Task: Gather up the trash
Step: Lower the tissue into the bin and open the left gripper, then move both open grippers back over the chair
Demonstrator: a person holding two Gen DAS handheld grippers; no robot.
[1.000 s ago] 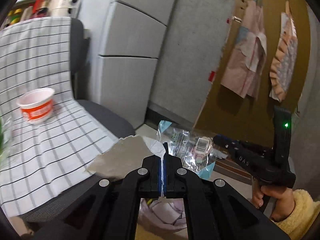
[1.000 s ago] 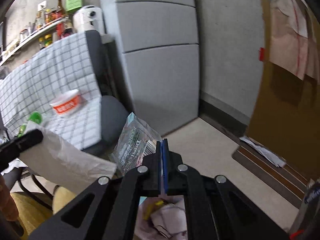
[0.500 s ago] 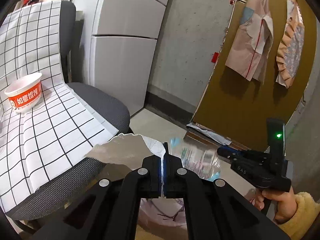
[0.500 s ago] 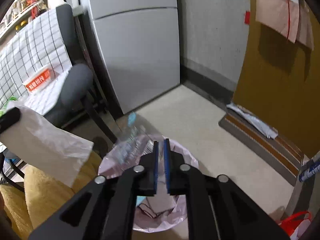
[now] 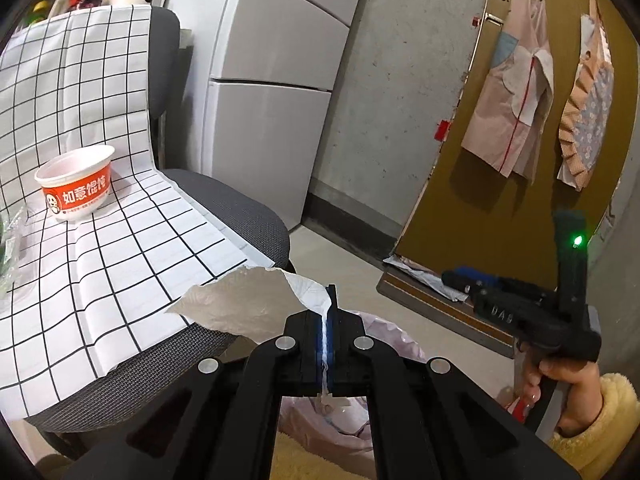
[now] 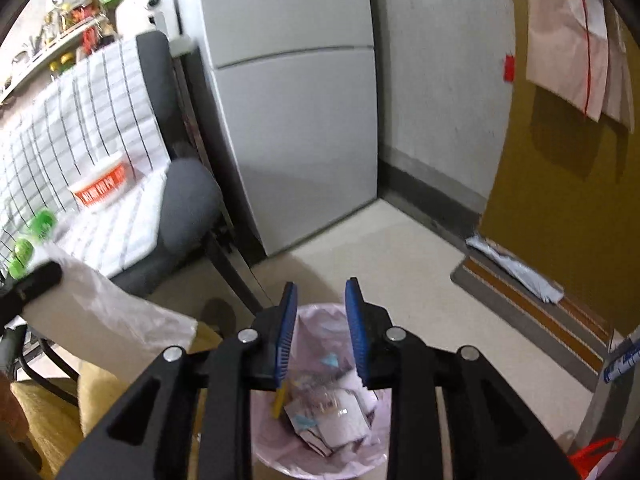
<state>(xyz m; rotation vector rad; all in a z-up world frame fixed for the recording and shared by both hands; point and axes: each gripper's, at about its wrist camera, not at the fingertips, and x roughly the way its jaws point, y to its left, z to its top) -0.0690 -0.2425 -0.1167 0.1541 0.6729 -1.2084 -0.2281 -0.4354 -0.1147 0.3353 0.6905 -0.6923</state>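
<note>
Your left tool (image 5: 329, 312) points downward with its jaws pressed together on a thin white sheet. Your right tool (image 6: 321, 312) also tilts downward, its jaws opening, blue pads (image 6: 286, 336) apart with nothing between them. In the left view your right hand (image 5: 560, 392), in a fuzzy yellow sleeve (image 5: 600, 420), grips that tool's handle.

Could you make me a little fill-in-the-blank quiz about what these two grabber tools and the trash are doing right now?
1. The left gripper is shut on a white paper ____.
2. The right gripper holds nothing; its jaws are opening above the pink-lined ____.
3. The orange-and-white paper bowl stands on the checked cloth covering the ____.

Missing words: towel; trash bin; chair
</note>
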